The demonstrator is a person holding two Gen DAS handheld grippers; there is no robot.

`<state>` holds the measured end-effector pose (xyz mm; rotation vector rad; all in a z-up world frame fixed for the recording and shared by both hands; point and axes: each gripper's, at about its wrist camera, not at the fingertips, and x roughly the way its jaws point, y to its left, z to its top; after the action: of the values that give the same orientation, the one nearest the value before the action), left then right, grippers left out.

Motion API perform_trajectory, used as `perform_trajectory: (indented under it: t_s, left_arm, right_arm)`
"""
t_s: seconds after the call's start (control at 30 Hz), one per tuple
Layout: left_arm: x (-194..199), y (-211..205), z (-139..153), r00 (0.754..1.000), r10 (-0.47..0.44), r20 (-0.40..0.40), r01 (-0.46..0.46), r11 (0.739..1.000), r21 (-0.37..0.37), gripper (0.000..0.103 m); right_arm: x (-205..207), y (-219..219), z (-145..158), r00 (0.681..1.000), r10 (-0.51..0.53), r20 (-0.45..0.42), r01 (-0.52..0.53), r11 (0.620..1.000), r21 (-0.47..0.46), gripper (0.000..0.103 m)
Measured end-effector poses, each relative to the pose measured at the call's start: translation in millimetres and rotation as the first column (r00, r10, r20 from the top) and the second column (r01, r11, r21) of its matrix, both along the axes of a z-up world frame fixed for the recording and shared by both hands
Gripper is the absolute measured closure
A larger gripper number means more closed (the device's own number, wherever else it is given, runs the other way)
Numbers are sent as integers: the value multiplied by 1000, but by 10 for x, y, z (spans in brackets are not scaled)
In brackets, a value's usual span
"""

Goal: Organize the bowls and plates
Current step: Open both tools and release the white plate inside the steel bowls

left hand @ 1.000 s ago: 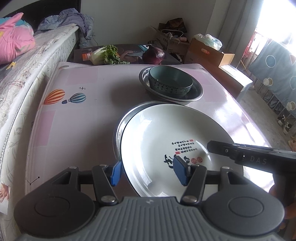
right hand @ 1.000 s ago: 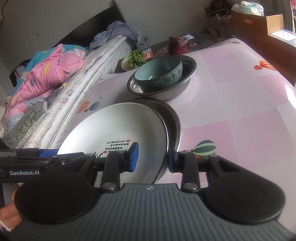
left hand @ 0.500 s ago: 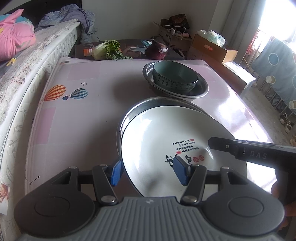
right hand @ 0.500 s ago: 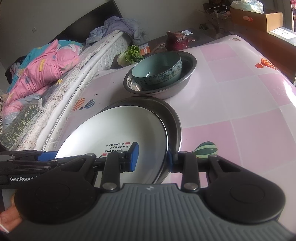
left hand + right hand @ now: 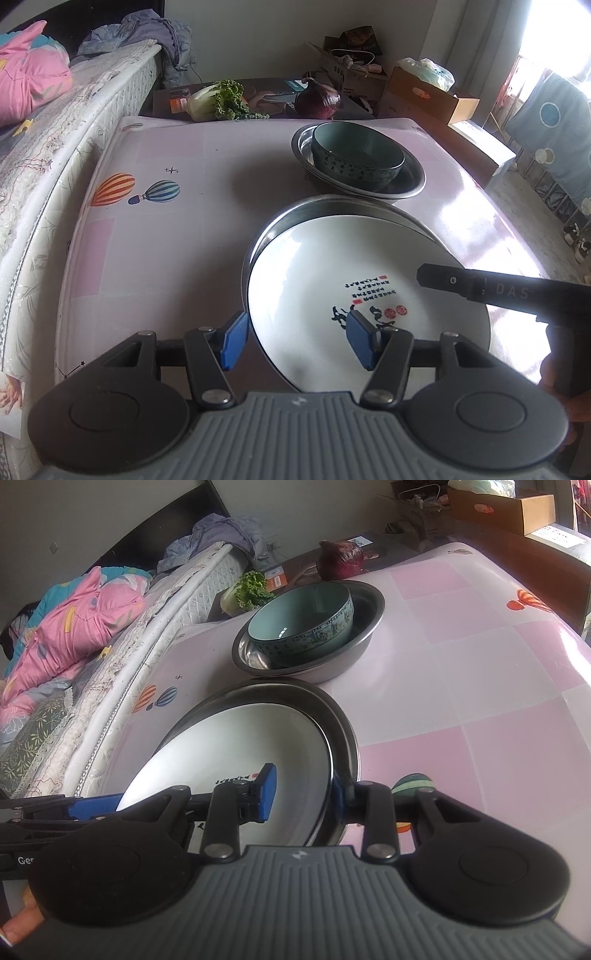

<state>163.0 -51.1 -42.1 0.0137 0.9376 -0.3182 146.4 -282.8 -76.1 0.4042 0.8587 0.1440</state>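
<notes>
Straddling the white plate's (image 5: 332, 280) near-left rim, the left hand-held gripper (image 5: 295, 341) stays spread wide; the right hand-held gripper (image 5: 301, 794) spans plate and steel pan (image 5: 341, 731), contact unclear. Teal bowl (image 5: 306, 622) sits farther on the desk (image 5: 461, 672)

white plate (image 5: 332, 273) | lower, overlaps metal plate (image 5: 332, 208) more | both views drawn back slightly

A white plate (image 5: 332, 280) printed with black script and red seals is seen on a silver metal dish (image 5: 332, 206). A teal patterned bowl (image 5: 306, 624) is shown beyond, on a pink-and-white checked desk (image 5: 480, 686) marked with striped balloons. Blue pads (image 5: 232, 338) are carried by each black tool.
</notes>
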Motion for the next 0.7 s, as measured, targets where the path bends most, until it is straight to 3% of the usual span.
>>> perform_trajectory:
  t_s: [0.13,0.3,0.57,0.7]
  left_arm:
    - [-64,-15,101,999,-30,39,30,999,-12,40]
    - [-145,-55,184,996,-41,78,40,999,14,39]
    - [-223,-36,269,994,-31,104,24,997,69,33]
    - [-221,-9,268,995,-17,102,8,996,94,31]
  right_arm:
    - [29,-62,-3,1000,-29,2,29,999,33,71]
    - [42,-143,42,998,-56,10,55,995,87,62]
    - [-20,-191,49,998,-65,-5,65,988,139,59]
    - [19,-154,102,999,-35,-31,38,993,112,57]
